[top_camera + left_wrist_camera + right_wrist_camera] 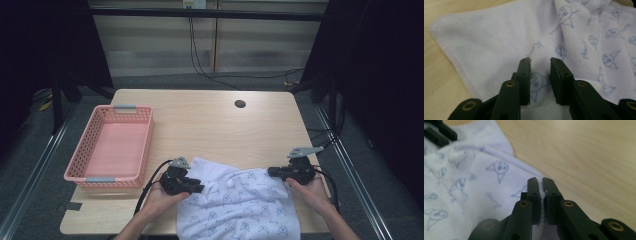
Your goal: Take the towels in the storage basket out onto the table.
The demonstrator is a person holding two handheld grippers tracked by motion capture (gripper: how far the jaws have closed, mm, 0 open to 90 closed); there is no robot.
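A: Printed white towel lies rumpled at the table's near edge. Right gripper is clamped on its right hem.

B: Left gripper?

A: Jaws apart, just above the cloth inside the stitched corner; possibly touching, hard to tell. Best to bite nearer that corner before lifting, level with the right.

B: Pose?

A: Both hands low, grippers pointing inward. Pink basket sits left.
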